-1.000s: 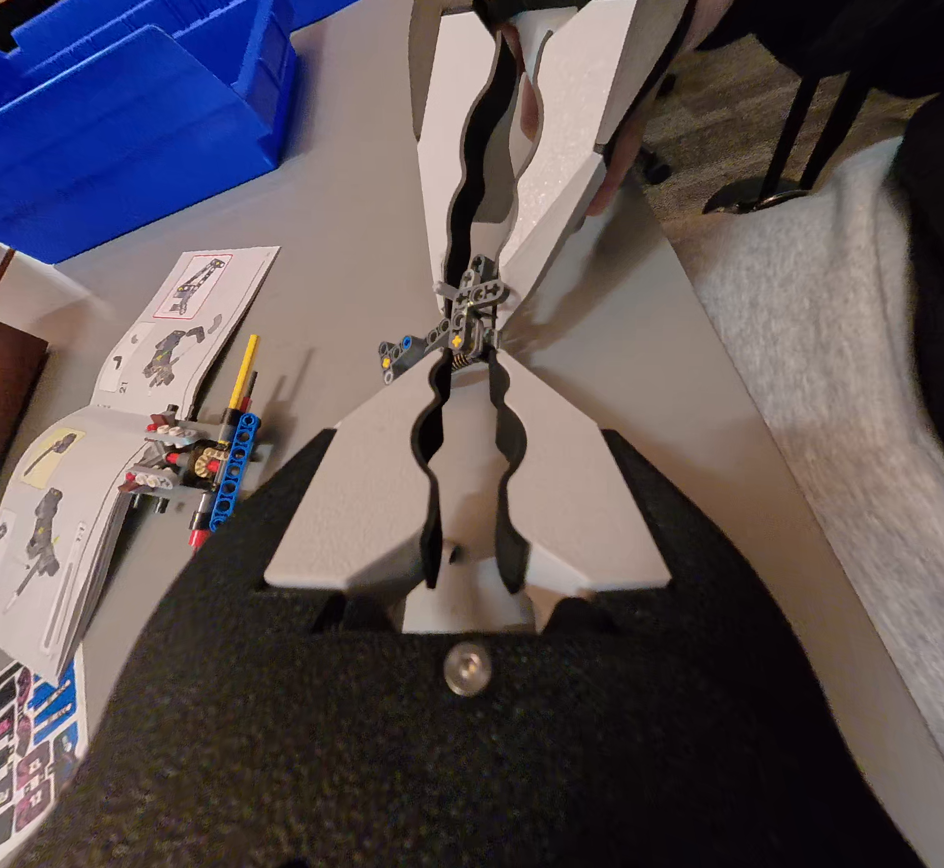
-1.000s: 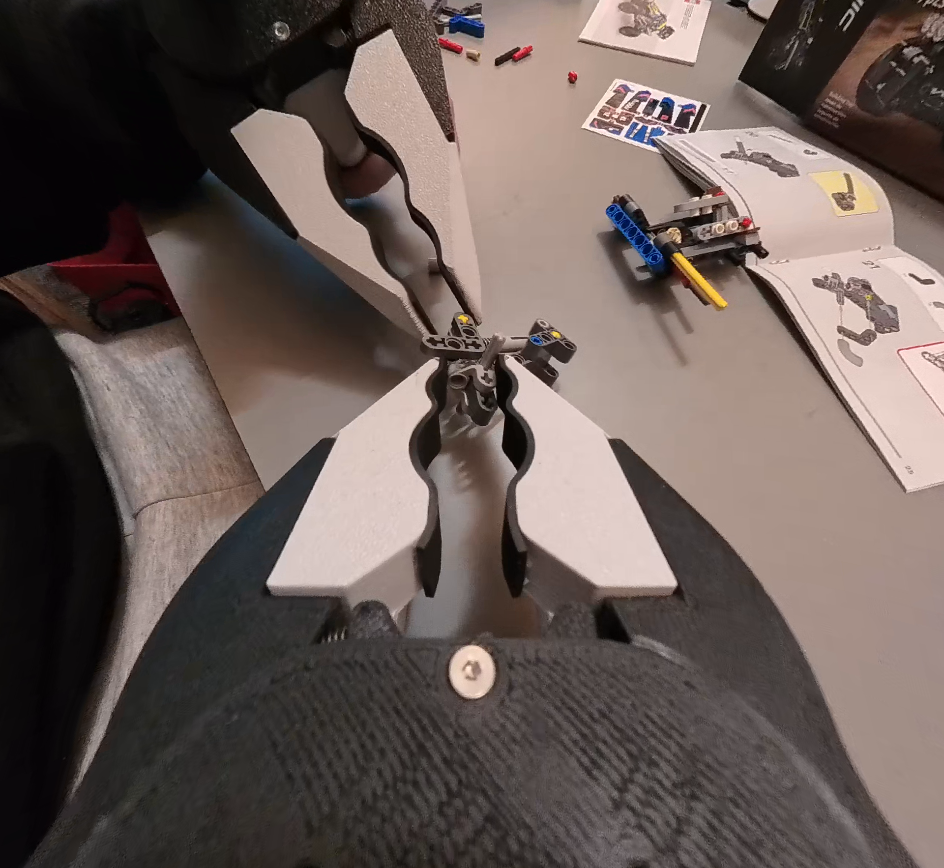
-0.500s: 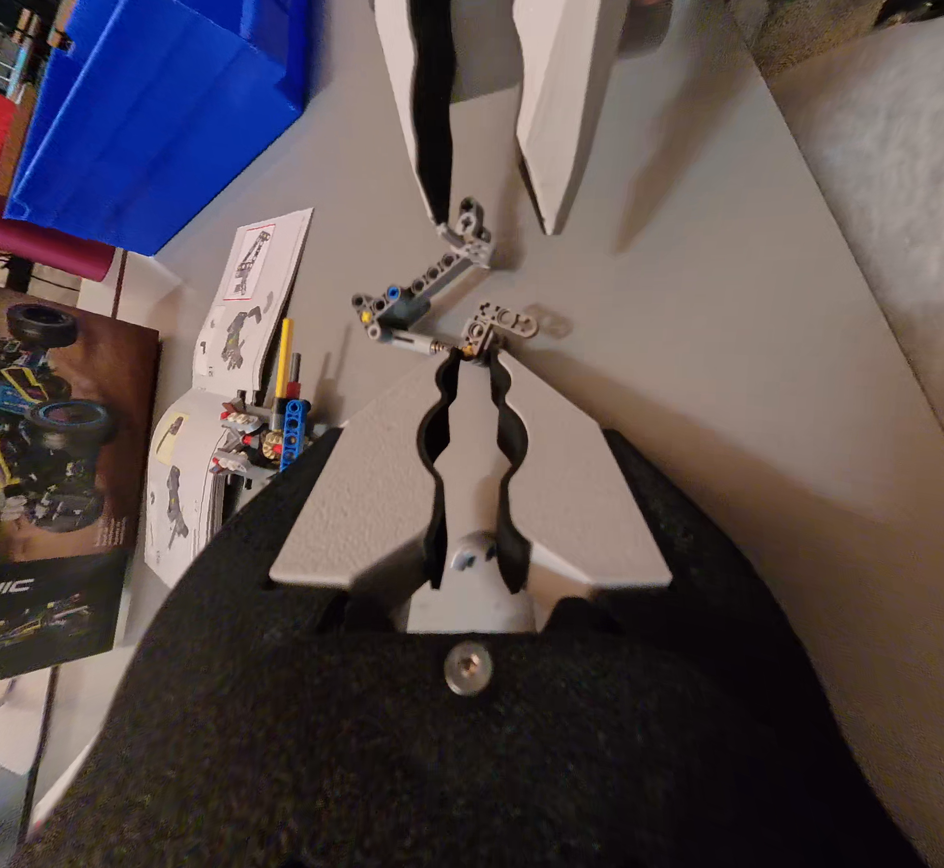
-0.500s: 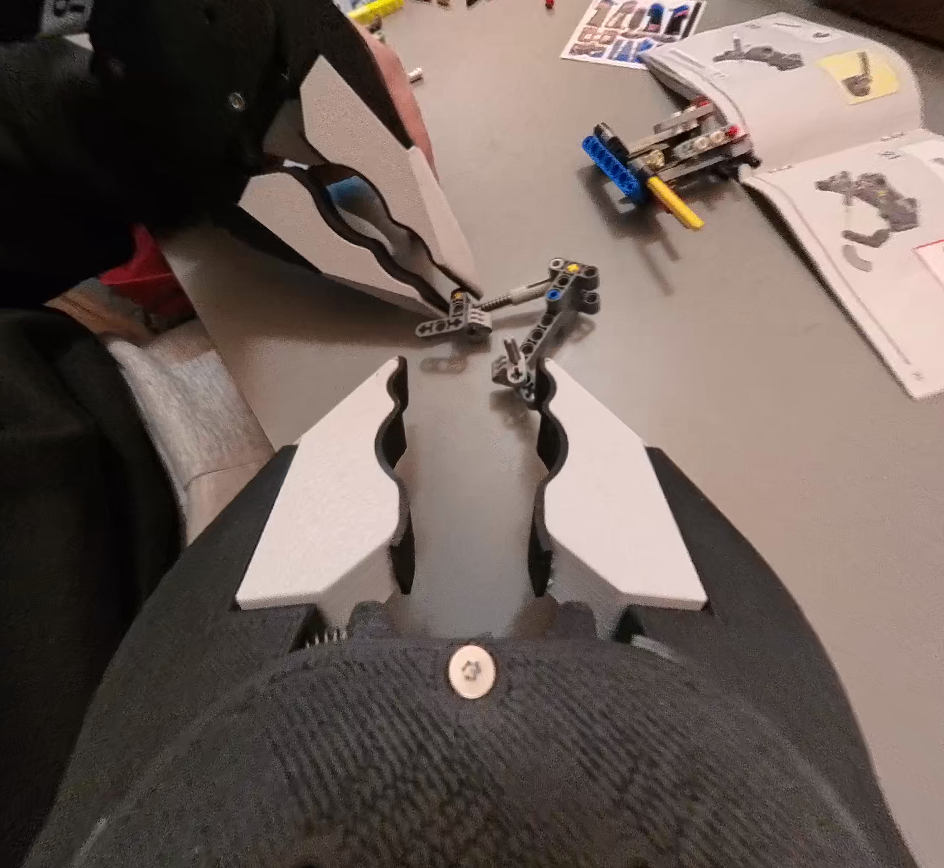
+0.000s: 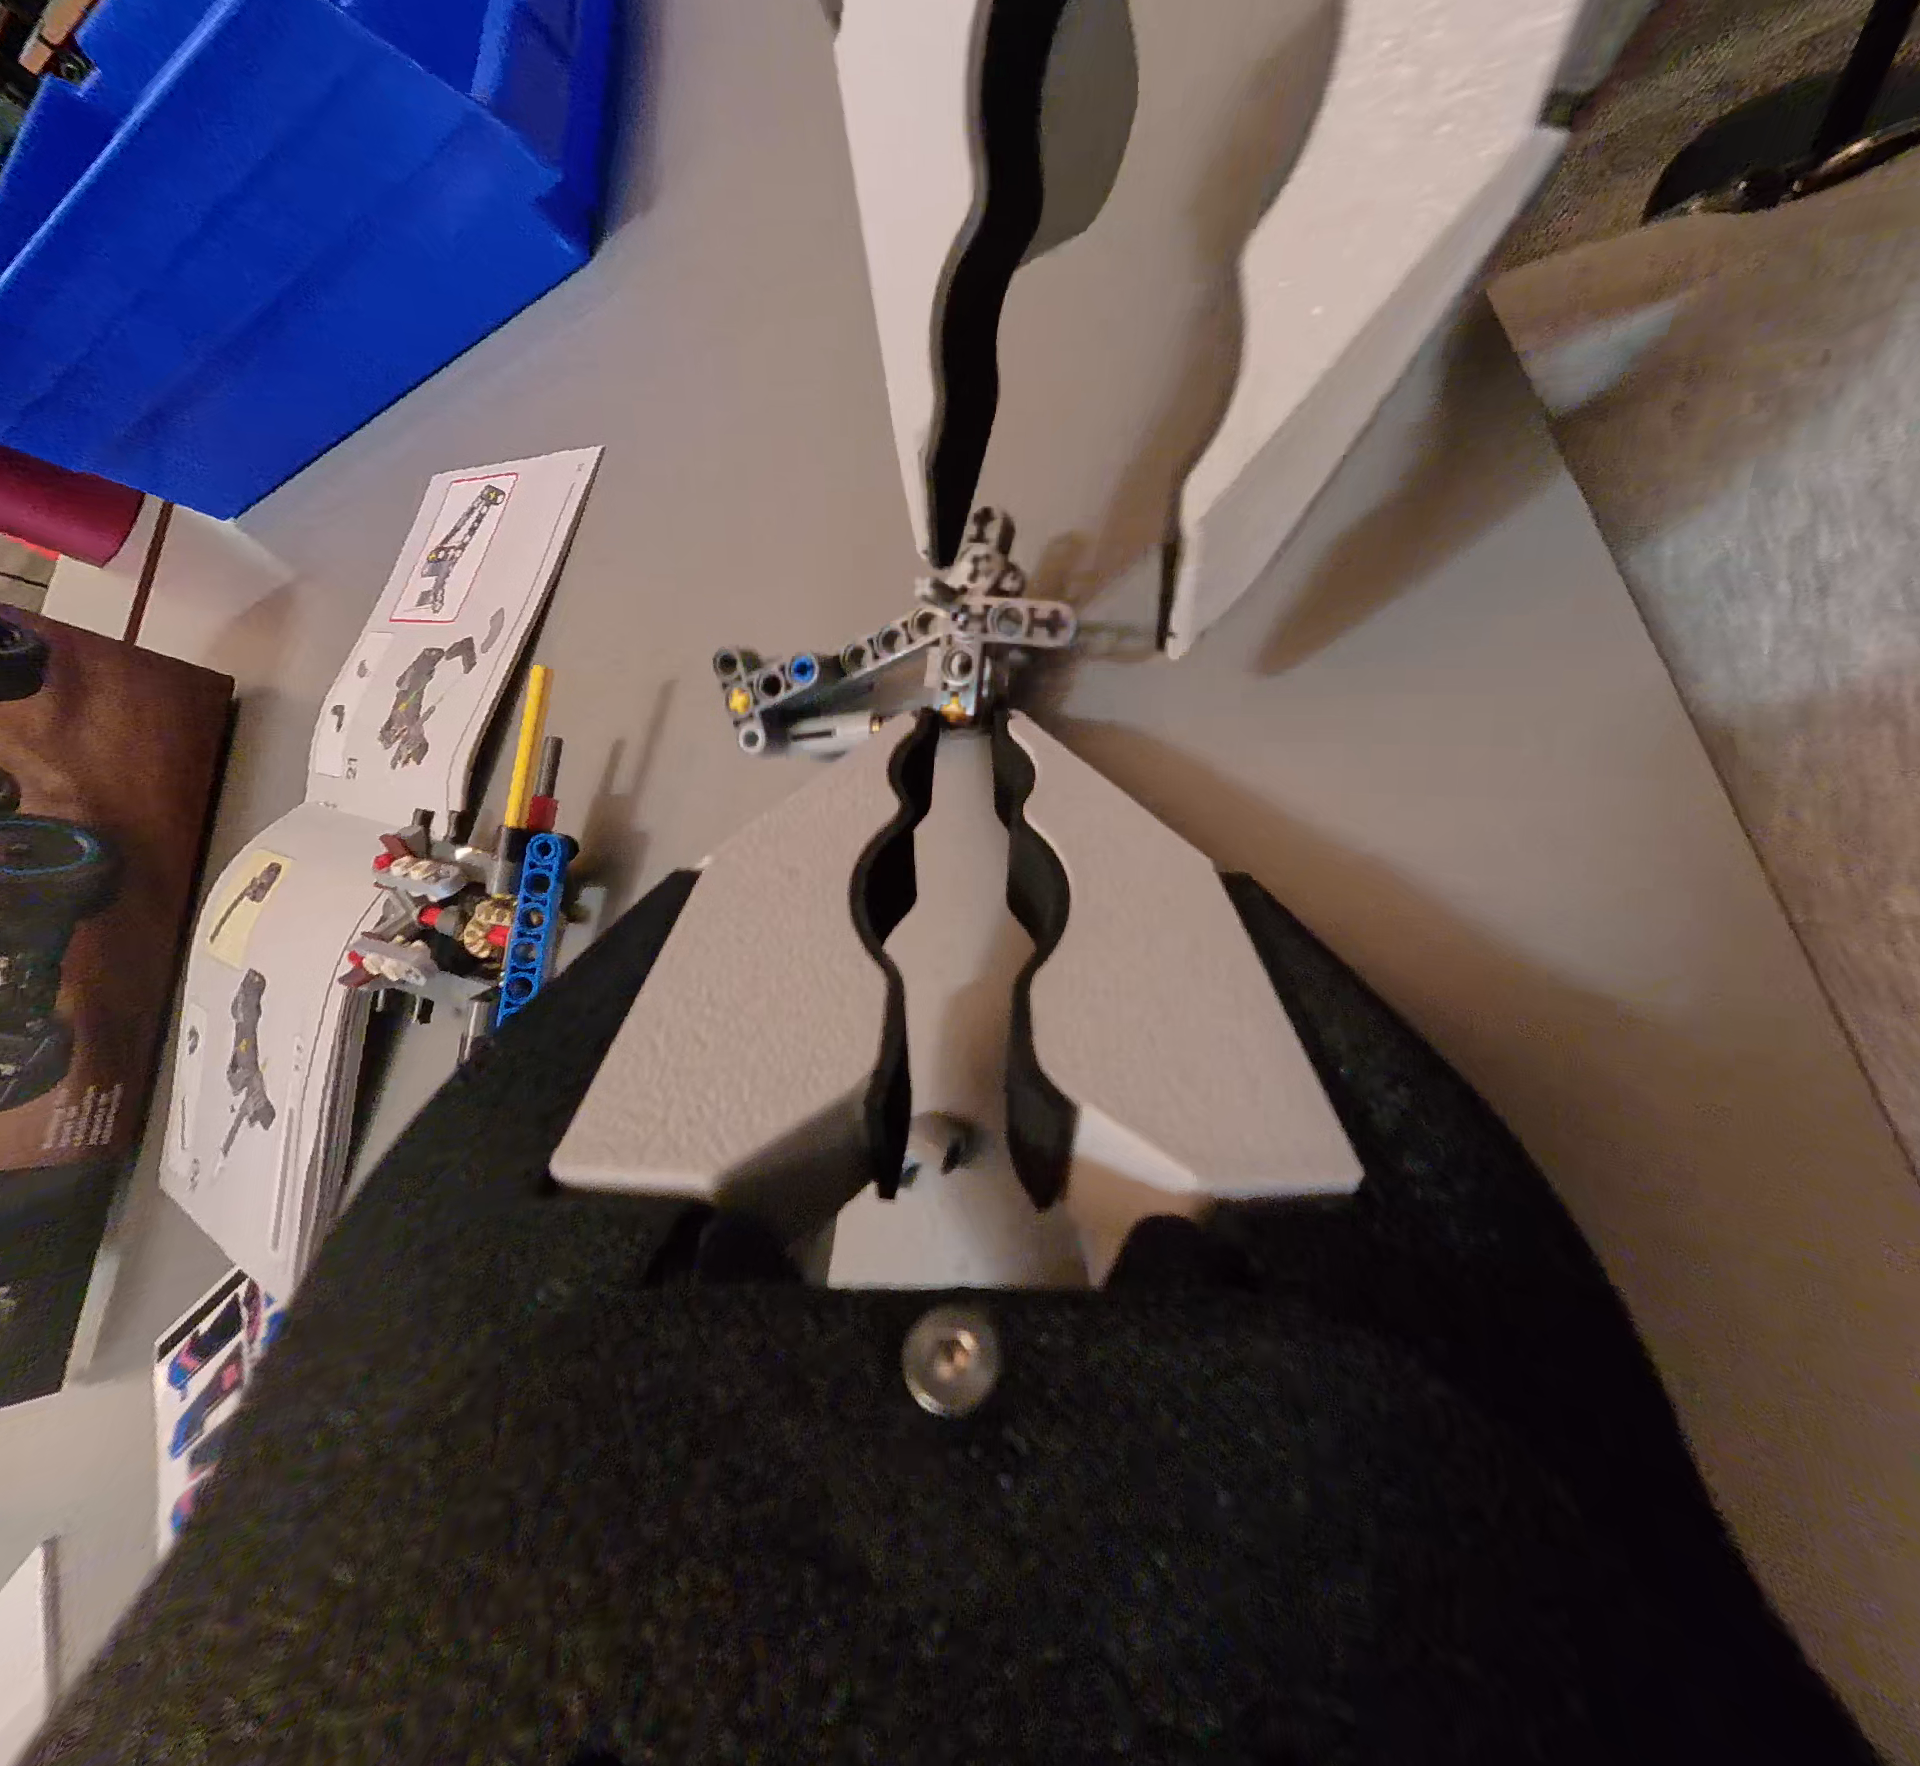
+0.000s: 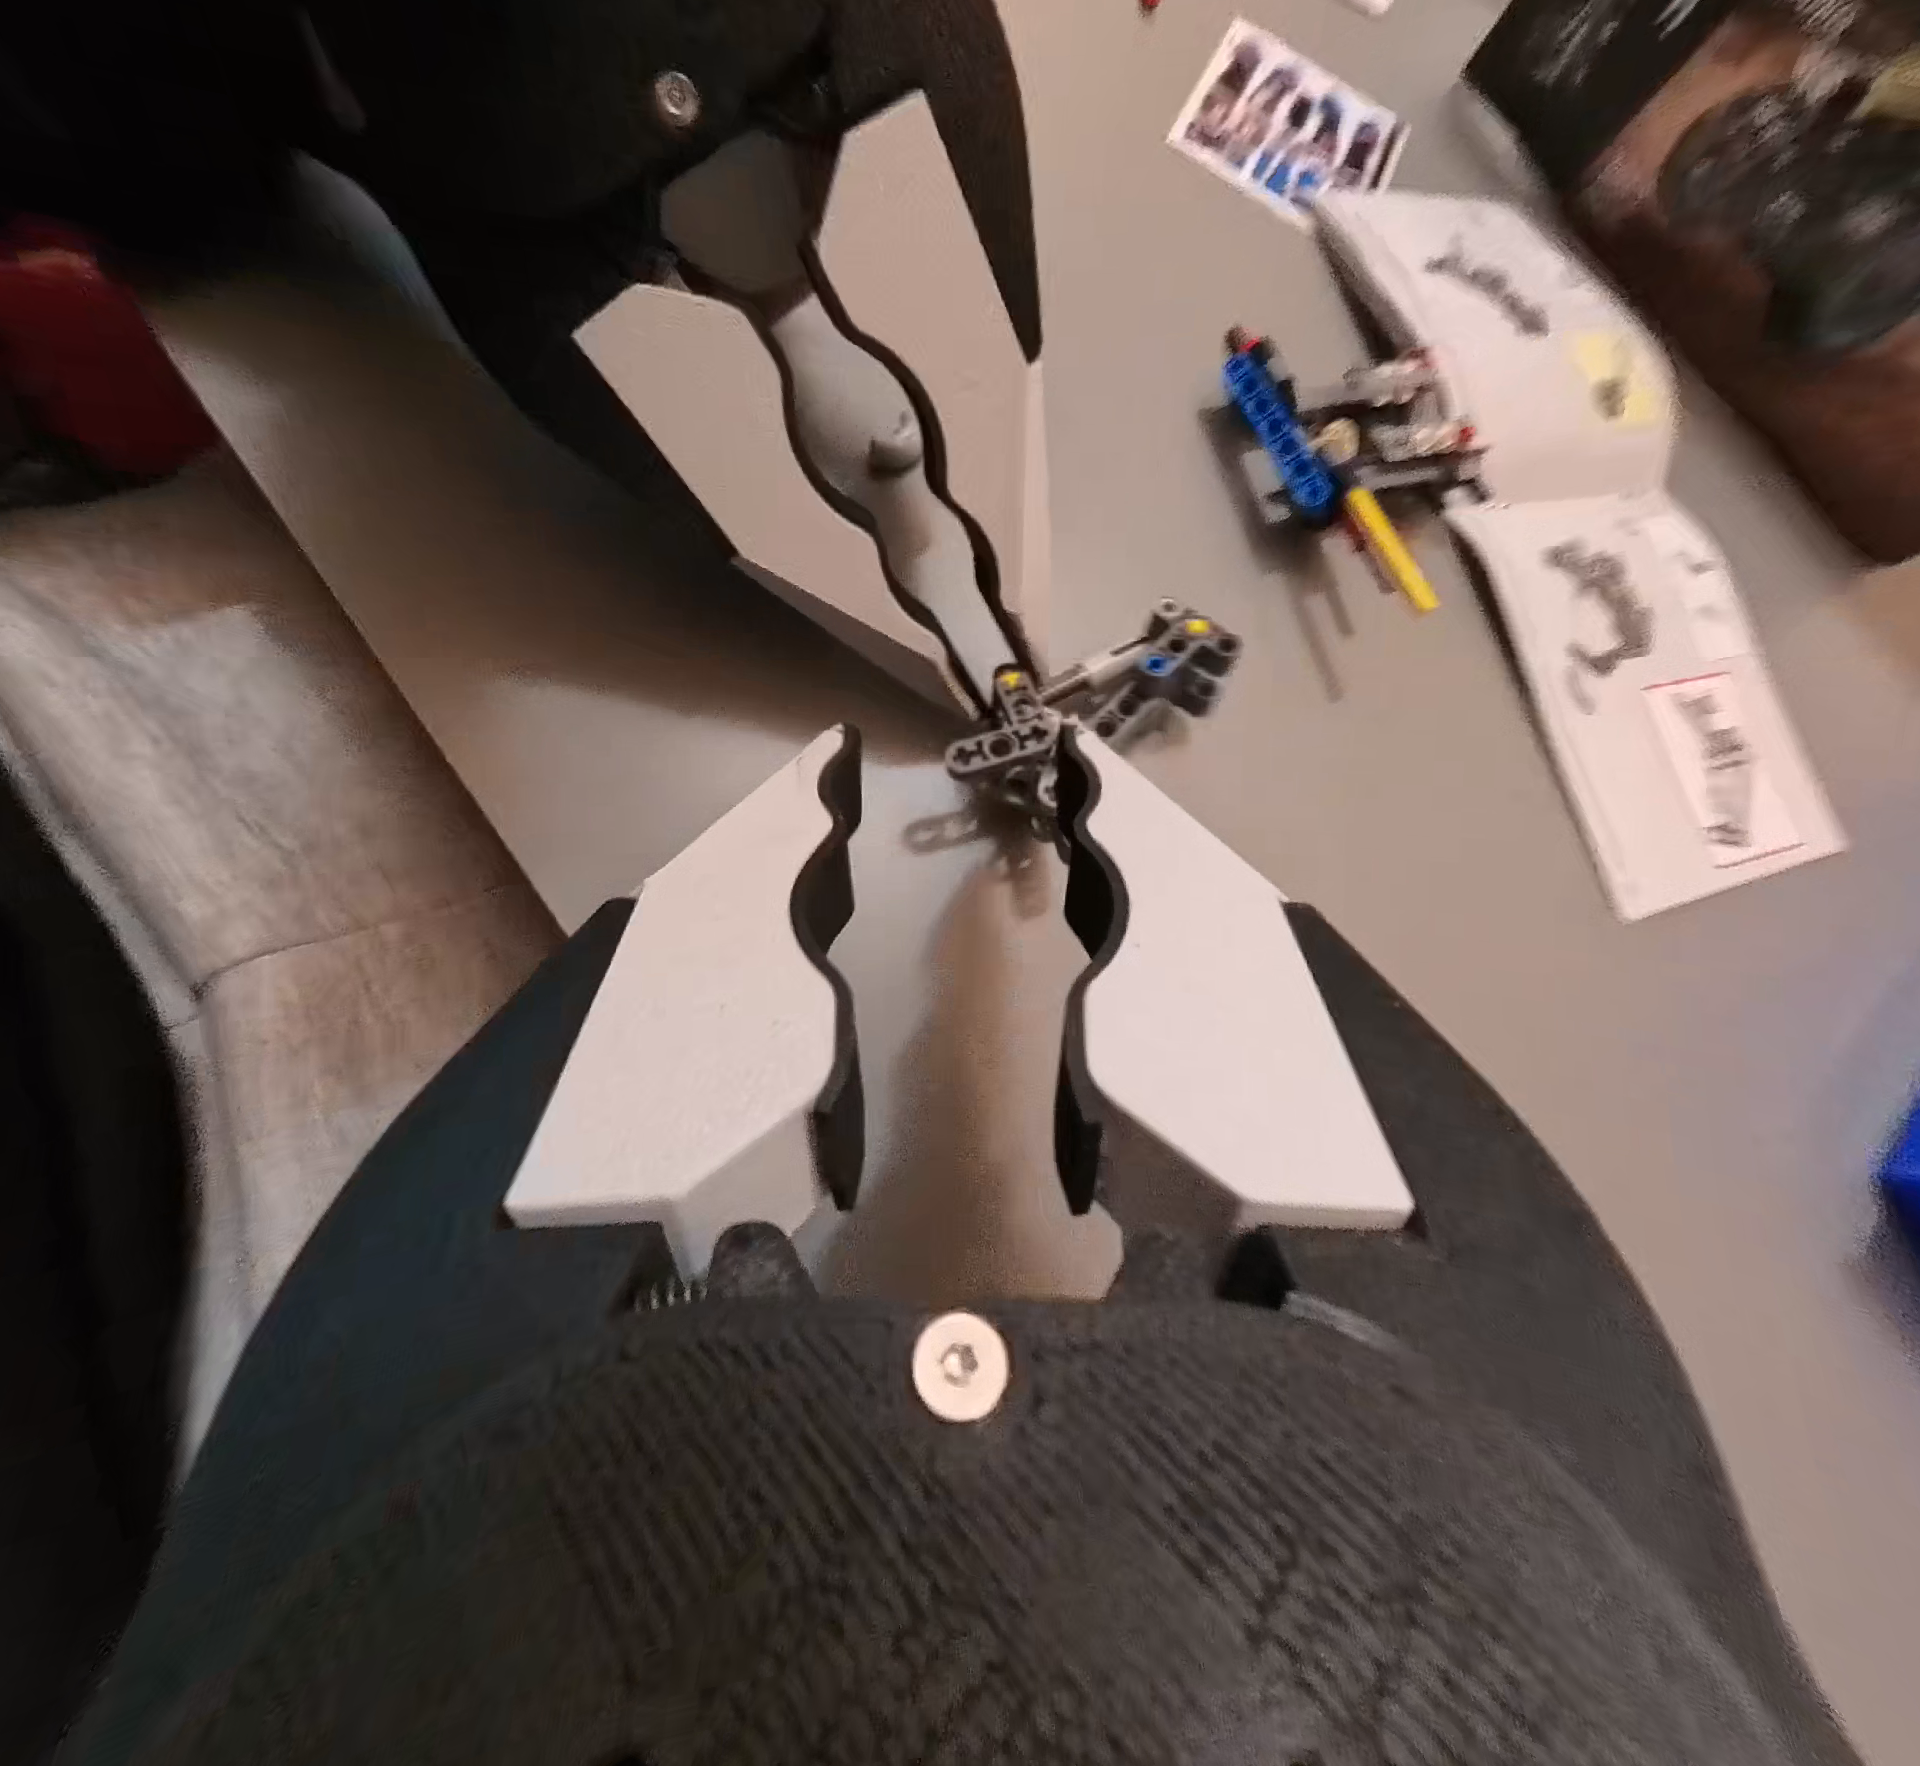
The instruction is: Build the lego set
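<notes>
A small grey Technic assembly (image 5: 883, 651) with a blue pin, yellow pins and a shock absorber hangs just above the grey table. My left gripper (image 5: 961, 724) is shut on its near end. In the right wrist view the left gripper (image 6: 992, 688) comes in from the upper left and pinches the same assembly (image 6: 1174, 656). My right gripper (image 6: 958, 745) is open, its fingers on either side of the assembly's cross-hole beam, which touches the right finger. In the left wrist view the right gripper (image 5: 1060, 594) reaches down from above.
A part-built chassis (image 5: 488, 895) with a blue beam and yellow axle lies against the open instruction booklet (image 5: 436, 636), also in the right wrist view (image 6: 1340, 459). Blue bins (image 5: 260, 158), the set's box (image 6: 1714, 54) and a sticker sheet (image 6: 1288, 121) lie farther off. The table edge (image 5: 1662, 781) is close. Less than 4 cm separates the two grippers' tips.
The right gripper let go of the assembly and stayed open. The assembly's two arms, spread apart half a second ago, are folded together again. Both grippers have drawn close around it.
</notes>
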{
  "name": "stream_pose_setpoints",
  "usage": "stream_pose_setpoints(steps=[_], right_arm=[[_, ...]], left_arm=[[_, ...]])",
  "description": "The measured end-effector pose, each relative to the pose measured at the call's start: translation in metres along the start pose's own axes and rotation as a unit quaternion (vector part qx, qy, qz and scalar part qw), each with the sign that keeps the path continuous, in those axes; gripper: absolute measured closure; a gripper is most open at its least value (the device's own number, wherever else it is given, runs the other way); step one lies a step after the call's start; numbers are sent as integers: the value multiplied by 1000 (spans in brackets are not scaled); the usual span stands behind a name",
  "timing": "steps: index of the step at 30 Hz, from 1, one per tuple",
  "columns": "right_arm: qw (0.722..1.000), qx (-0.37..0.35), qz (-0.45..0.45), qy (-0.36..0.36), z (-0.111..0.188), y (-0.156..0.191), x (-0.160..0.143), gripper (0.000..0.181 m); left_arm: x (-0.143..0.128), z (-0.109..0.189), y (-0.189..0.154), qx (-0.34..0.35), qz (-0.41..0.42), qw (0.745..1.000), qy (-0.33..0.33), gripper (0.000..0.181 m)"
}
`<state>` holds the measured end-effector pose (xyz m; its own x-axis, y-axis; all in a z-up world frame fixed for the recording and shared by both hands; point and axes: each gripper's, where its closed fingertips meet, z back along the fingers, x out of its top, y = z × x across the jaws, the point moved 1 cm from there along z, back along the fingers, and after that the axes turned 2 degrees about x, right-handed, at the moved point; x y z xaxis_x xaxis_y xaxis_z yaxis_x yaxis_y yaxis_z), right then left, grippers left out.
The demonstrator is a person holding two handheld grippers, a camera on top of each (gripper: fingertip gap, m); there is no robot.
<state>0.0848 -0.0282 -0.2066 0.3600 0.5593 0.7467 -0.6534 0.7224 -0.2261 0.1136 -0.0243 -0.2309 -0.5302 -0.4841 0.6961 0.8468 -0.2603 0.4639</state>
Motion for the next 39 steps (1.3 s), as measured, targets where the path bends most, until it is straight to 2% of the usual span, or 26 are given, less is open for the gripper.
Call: stream_pose_setpoints(steps=[1, 4, 6, 8, 12, 16, 19, 26, 31, 35, 39], right_arm=[[999, -27, 16, -8, 5, -3, 2, 145], [995, -87, 48, -29, 14, -5, 5, 150], [993, -113, 34, -31, 11, -8, -4, 165], [995, -98, -7, -19, 4, -7, -15, 165], [994, -89, -58, -32, 0, -14, -16, 160], [994, -85, -60, -26, -5, -16, -17, 173], [992, -94, -70, -38, -6, -21, -17, 175], [983, -99, -125, -88, 0, -32, -10, 176], [972, -84, -182, -125, -1, -32, -7, 175], [962, -79, -216, -146, -1, -33, -6, 176], [945, -79, -258, -185, 6, -41, -2, 176]], left_arm=[[1, 0, -1, -5, 7, 1000, -1, 174], [3, 0, -2, -10, 21, 1000, -6, 174], [5, -1, -4, -17, 25, 999, -11, 175], [6, -1, -3, -13, 24, 1000, -12, 175], [7, -1, -4, -14, 25, 999, -15, 175], [8, -2, -5, -15, 24, 1000, -14, 175], [9, -2, -4, -11, 31, 999, -17, 176], [18, -2, 4, -2, 123, 992, -28, 163], [20, -5, 11, 18, 191, 981, -15, 165], [20, -7, 13, 40, 213, 976, -4, 168], [26, -5, 21, 74, 220, 972, -26, 168]])
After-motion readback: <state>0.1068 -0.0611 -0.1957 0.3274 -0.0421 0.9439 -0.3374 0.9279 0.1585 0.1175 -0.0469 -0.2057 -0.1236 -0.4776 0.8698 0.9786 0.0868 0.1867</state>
